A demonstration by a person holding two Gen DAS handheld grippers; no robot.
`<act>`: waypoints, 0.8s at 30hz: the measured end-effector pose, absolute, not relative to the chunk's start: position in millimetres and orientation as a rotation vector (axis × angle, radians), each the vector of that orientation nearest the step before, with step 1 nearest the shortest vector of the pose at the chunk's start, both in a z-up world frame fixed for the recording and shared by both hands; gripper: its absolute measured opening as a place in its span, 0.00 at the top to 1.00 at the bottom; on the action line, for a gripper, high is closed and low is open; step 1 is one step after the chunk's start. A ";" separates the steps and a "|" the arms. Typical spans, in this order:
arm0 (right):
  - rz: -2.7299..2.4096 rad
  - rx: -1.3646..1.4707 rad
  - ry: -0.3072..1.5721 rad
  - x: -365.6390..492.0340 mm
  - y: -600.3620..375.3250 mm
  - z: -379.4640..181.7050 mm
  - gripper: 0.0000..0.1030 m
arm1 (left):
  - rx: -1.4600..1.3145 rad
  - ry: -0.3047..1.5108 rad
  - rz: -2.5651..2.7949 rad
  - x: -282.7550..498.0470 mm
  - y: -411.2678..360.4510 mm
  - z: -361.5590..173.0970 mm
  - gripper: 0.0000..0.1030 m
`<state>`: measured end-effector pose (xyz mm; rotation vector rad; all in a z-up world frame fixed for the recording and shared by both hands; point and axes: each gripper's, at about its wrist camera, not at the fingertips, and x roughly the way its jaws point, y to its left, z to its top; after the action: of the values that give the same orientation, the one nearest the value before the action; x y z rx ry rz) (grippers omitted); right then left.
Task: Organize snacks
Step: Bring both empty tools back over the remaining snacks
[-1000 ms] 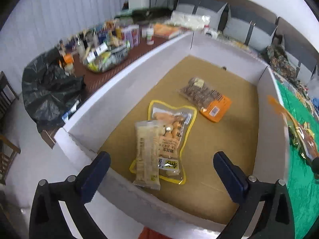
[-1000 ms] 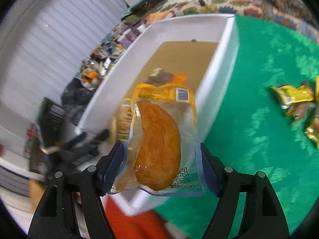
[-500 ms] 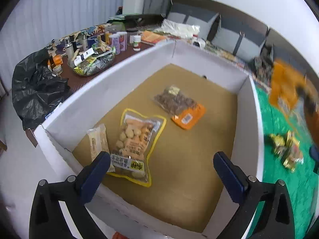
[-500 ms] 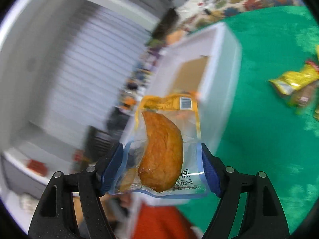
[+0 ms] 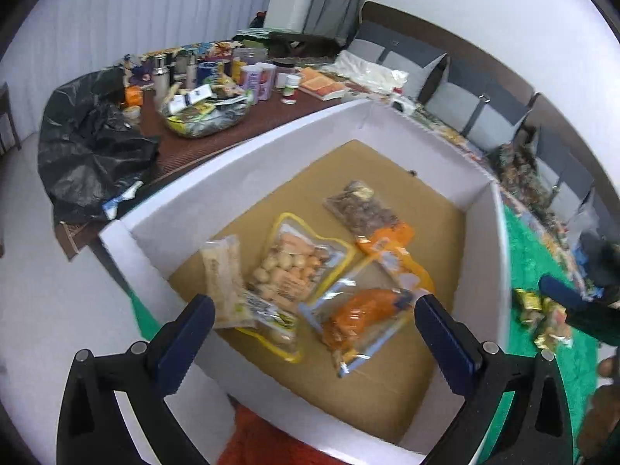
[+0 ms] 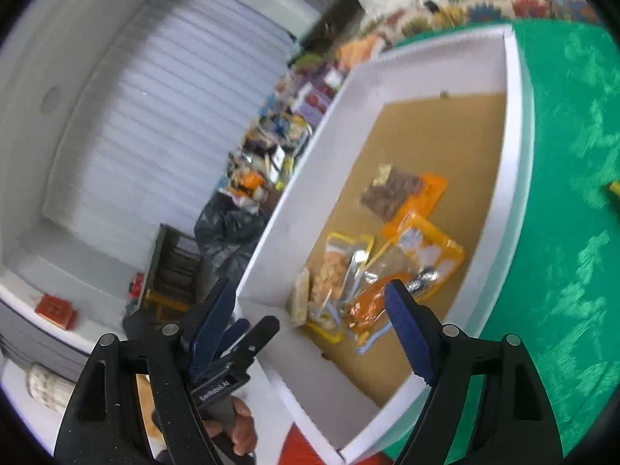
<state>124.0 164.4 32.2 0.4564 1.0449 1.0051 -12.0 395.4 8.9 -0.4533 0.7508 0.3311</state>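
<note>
Four snack packs (image 5: 360, 317) in one white box (image 5: 248, 170), both grippers' jaws released, right's just widened.

Four snack packets (image 5: 298, 271) inside the box (image 5: 248, 166)

**Support Surfaces and Their Loads**

A green cloth (image 5: 542, 263) covers the near work surface. Directly on it stands a white box (image 5: 240, 178) with a brown cardboard floor; a corner of the cloth shows at the box's left outer wall. A cluster of small gold-wrapped snacks (image 5: 542, 310) lies on the cloth, just beside the box's right wall and apart from it.

Beyond the box's far-left wall runs a dark brown table (image 5: 271, 116). It carries a shallow tray (image 5: 205, 120) heaped with packets, a row of bottles and jars (image 5: 255, 73), an orange book (image 5: 323, 85), and a black plastic bag (image 5: 89, 143) draped over its left end.
</note>
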 end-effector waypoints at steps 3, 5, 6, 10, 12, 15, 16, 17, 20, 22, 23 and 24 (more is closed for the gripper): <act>0.872 0.243 0.941 115.4 137.0 32.6 0.20 | -0.469 0.712 0.255 -8.8 372.4 19.0 0.01; 0.716 0.049 0.838 101.0 103.6 14.7 0.20 | -0.464 0.695 0.177 -2.2 345.6 27.1 0.01; 0.651 -0.009 0.813 95.5 86.3 4.9 0.20 | -0.447 0.692 0.116 4.1 322.6 31.6 0.01; 0.341 -0.119 0.825 84.7 -31.4 -59.9 0.21 | -0.377 0.709 -0.084 25.6 241.0 38.8 0.00; 0.204 -0.104 0.852 80.5 -97.9 -79.2 0.21 | -0.350 0.748 -0.179 38.0 198.0 31.3 0.00; -0.002 -0.067 0.878 78.9 -196.6 -100.9 0.21 | -0.275 0.864 -0.261 62.2 130.9 -3.4 0.00; -0.040 -0.054 0.881 80.7 -209.9 -103.9 0.21 | -0.246 0.894 -0.269 68.6 115.7 -15.9 0.00; -0.085 -0.033 0.883 82.0 -231.0 -105.7 0.21 | -0.216 0.925 -0.269 74.7 102.2 -29.3 0.01; -0.168 0.034 0.881 87.7 -275.5 -111.8 0.21 | -0.108 0.982 -0.228 95.8 67.8 -68.5 0.01; -0.184 0.063 0.885 92.4 -287.2 -112.8 0.21 | -0.069 0.992 -0.194 105.4 59.4 -82.1 0.01; -0.185 0.073 0.884 92.8 -291.2 -112.8 0.21 | -0.059 0.994 -0.173 110.2 58.7 -89.0 0.01; -0.174 0.097 0.879 93.4 -295.3 -113.6 0.21 | -0.053 0.990 -0.150 115.7 57.9 -95.0 0.01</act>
<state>93.4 -295.3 -113.6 0.0965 0.8792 -0.1742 115.7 57.9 -95.0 -0.0534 0.9903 -0.1497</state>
